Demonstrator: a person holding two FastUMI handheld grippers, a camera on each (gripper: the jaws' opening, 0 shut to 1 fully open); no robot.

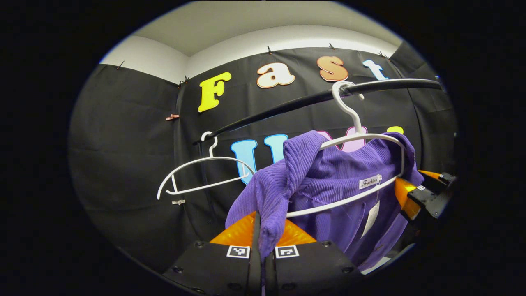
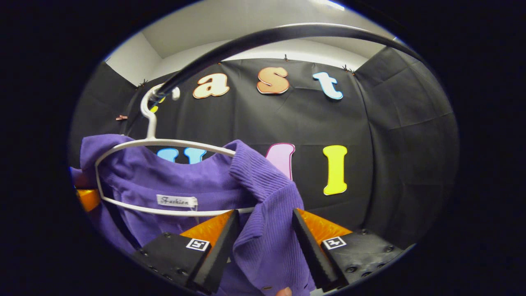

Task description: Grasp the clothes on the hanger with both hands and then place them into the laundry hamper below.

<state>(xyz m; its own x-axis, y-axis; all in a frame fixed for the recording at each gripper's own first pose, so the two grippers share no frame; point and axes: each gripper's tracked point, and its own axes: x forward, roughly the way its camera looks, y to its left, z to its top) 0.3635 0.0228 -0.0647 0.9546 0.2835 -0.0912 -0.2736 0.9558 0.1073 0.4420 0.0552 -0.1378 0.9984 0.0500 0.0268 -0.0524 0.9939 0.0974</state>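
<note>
A purple ribbed garment (image 1: 328,172) hangs on a white hanger (image 1: 361,136) hooked over a black rail (image 1: 287,107). My left gripper (image 1: 263,246) is shut on a fold of the garment's shoulder, which is pulled off the hanger's end. In the right gripper view the same garment (image 2: 193,181) drapes over its hanger (image 2: 164,142). There my right gripper (image 2: 263,242) stands open, its fingers spread wide on either side of the other shoulder's fabric. The right gripper (image 1: 427,193) also appears at the garment's far side in the left gripper view.
An empty white hanger (image 1: 222,158) hangs farther along the rail, to the left in the left gripper view. The rail (image 2: 246,39) arcs overhead in the right gripper view. The black cloth wall stands close behind the garment.
</note>
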